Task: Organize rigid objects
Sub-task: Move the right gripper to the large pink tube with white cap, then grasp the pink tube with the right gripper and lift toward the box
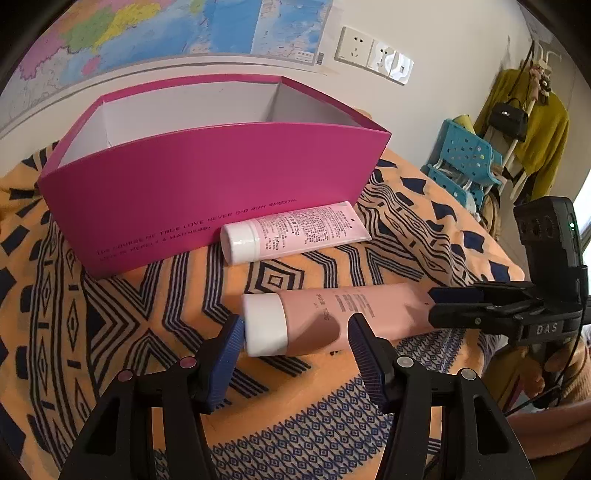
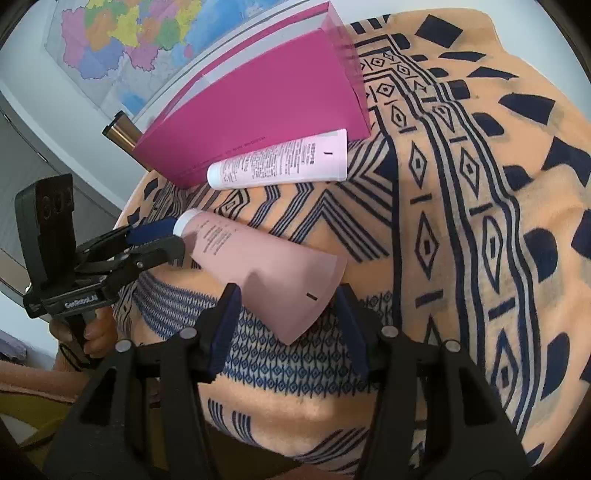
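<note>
A cloth (image 1: 177,306) in orange with dark blue patterns covers the table. On it, toward the wall at 12 o'clock in the left wrist view, stands a pink box (image 1: 207,184), open at the top, white inside. On the wall behind it hangs a map (image 1: 155,29), and at 1 o'clock there are white sockets (image 1: 373,55). At 3 o'clock, away from the table, I see a blue rack (image 1: 465,158) and a yellow coat (image 1: 543,129) with a black bag (image 1: 508,118).

Two tubes lie on the cloth. The big tube (image 1: 343,314) is salmon pink with a white cap and lies across the middle, apart from the box. The small tube (image 1: 295,230) is pale pink with a white cap too, and it lies just beside the front wall of the box, maybe touching it.

The left gripper (image 1: 297,334) is at the cap end of the big tube. Its jaws are wide, one on each side of the cap, and the left pad (image 1: 231,336) seems to touch the cap. It is not closed on it. The right gripper (image 2: 288,308) is at the flat tail of the same tube (image 2: 266,262), at 6 o'clock in its own view. Its jaws are also wide, with the tail between them, not squeezed.

Behind the box, in the right wrist view at 10 o'clock, a brown cylinder (image 2: 120,129) sticks out.
</note>
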Demonstrator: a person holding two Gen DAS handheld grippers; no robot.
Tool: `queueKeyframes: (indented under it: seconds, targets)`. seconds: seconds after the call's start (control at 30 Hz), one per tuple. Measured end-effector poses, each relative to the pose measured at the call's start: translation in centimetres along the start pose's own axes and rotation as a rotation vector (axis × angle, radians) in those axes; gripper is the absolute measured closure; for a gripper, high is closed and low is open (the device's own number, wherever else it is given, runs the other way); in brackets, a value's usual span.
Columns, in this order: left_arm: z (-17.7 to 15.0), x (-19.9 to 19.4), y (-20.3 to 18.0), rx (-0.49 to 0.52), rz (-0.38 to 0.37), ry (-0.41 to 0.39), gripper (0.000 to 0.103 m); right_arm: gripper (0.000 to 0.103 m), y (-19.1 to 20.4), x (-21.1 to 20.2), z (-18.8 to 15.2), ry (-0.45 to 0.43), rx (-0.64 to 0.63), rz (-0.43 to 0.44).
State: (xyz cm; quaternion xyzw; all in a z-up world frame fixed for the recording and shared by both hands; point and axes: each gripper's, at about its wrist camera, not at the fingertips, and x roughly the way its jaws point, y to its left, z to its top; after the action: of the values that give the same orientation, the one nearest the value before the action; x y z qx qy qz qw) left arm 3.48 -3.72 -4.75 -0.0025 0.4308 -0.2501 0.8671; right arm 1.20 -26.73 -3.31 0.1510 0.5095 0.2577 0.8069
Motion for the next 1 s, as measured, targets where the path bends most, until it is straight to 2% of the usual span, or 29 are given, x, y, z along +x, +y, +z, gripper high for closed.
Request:
queueKeyframes:
  seconds: [0.77, 1.0]
  targets:
    - [-0.1, -0.4, -0.1, -0.053, 0.018, 0.002, 0.044, 0.044, -0.8, 0.7, 1.6, -0.013, 0.007, 0.014]
    - [0.3, -1.1, -0.3, -0.058, 0.023, -0.022, 0.044, 0.044, -0.4, 0.5, 2.0, -0.024, -0.011, 0.010]
